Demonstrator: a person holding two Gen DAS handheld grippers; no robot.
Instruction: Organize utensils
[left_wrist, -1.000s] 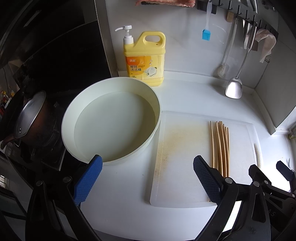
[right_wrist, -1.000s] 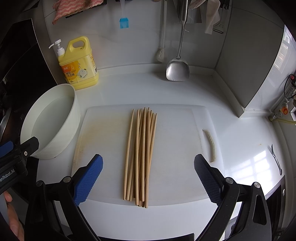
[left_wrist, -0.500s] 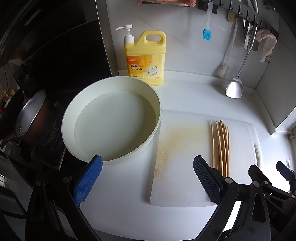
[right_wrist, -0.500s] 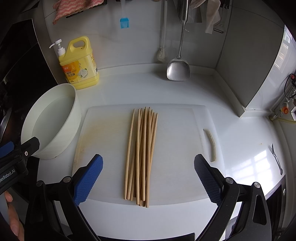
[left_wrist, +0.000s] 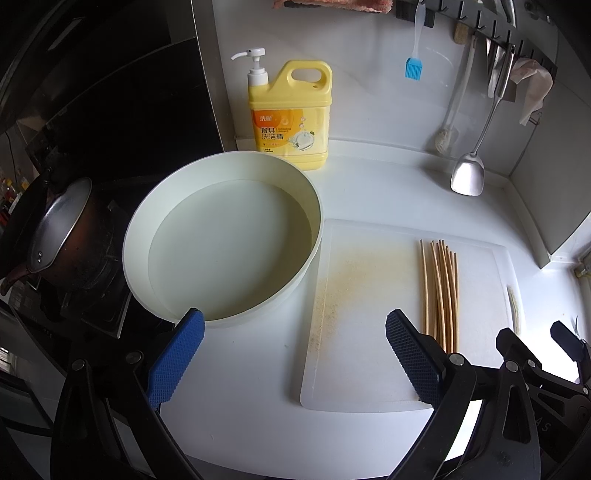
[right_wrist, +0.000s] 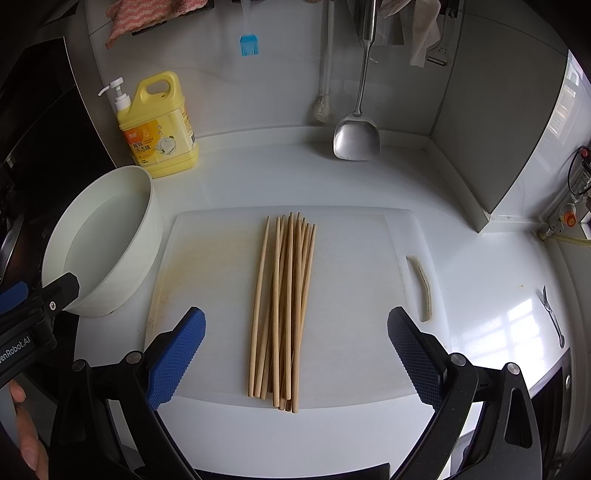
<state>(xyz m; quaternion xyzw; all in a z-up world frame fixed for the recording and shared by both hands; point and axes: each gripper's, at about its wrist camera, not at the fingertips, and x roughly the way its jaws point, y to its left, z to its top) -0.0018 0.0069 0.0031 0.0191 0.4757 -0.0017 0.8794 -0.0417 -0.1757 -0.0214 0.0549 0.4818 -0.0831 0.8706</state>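
Observation:
Several wooden chopsticks (right_wrist: 282, 306) lie in a loose bundle on a white cutting board (right_wrist: 351, 295), pointing away from me. My right gripper (right_wrist: 295, 358) hovers open over the near end of the bundle, nothing between its blue pads. In the left wrist view the chopsticks (left_wrist: 439, 291) sit at the right of the board (left_wrist: 362, 325). My left gripper (left_wrist: 291, 354) is open above the counter, between a white basin (left_wrist: 221, 236) and the board, holding nothing.
The basin (right_wrist: 107, 236) holds water. A yellow detergent bottle (left_wrist: 290, 118) stands by the wall. A steel spatula (right_wrist: 356, 136), a blue brush (right_wrist: 249, 44) and cloths hang on the wall. A pot (left_wrist: 51, 229) sits on the stove at left. A small fork (right_wrist: 552, 317) lies far right.
Both grippers have drifted very slightly; the scene shifts a few pixels. Nothing was taken or moved.

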